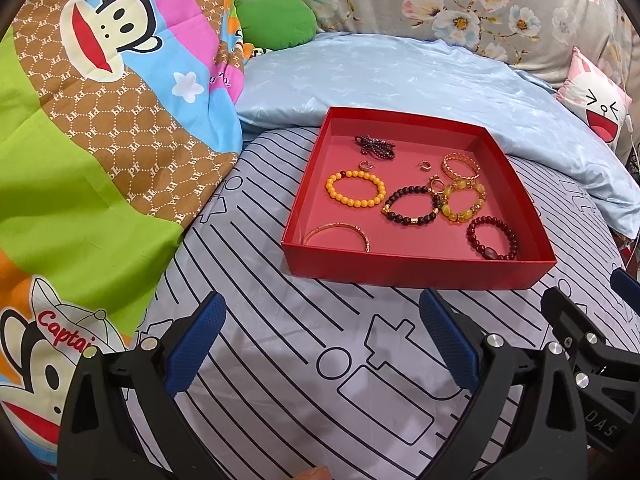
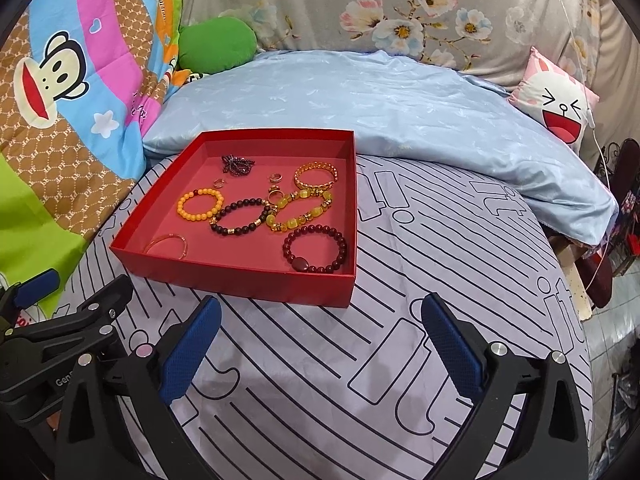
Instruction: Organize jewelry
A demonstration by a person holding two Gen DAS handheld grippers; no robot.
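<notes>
While both claws hover spread apart over the striped bedsheet [image 2: 420, 264], the red box [image 1: 400, 268] of bracelets sits just ahead of the left claw [image 1: 320, 344] and ahead-left of the right claw [image 2: 320, 344]. Bare sheet lies between box and claws. A blue pillow [image 1: 400, 76] touches the box's far edge. "Captai" shows on the cartoon quilt [image 1: 100, 140].
</notes>
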